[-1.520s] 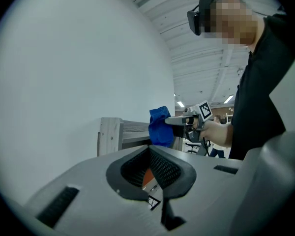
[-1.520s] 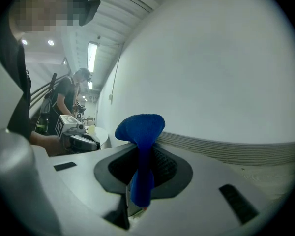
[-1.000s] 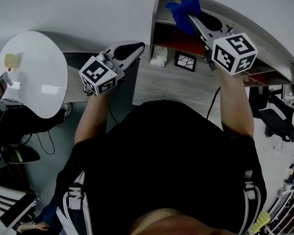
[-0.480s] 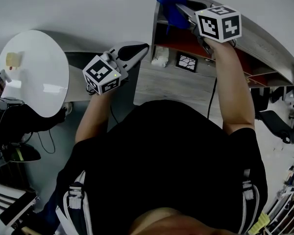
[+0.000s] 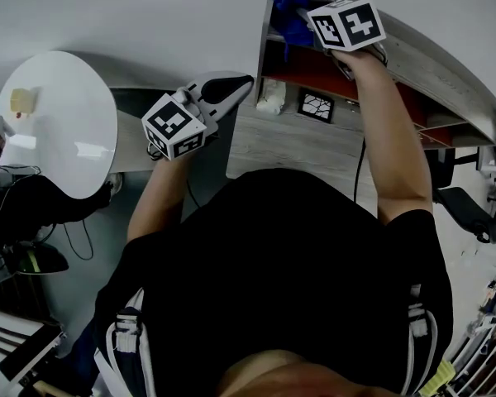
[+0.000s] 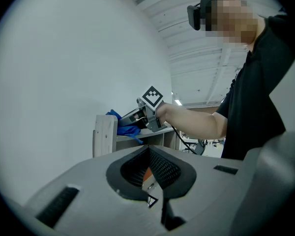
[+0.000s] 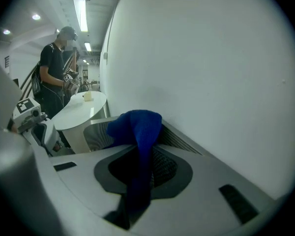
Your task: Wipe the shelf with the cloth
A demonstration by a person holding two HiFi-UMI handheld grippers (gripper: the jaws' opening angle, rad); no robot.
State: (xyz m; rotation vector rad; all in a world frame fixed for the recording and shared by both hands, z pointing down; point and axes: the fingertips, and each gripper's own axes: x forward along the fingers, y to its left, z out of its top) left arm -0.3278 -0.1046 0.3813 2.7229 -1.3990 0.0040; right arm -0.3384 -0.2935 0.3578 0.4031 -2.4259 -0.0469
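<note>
Right gripper view — cloth (image 7: 138,126) between gripper (image 7: 136,154) jaws

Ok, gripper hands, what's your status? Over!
Right gripper shut on blue cloth, at the shelf's left end. Left gripper shut, empty, off to the side. Nothing seen in the way.

Blue cloth (image 7: 137,127), grey shelf (image 5: 446,66)

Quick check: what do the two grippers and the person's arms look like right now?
The left gripper and right gripper have light grey bodies with black ribbed pads inside the jaws. Each carries a white marker cube printed with black squares. The person wears a black short-sleeved shirt, and the forearms are bare.
</note>
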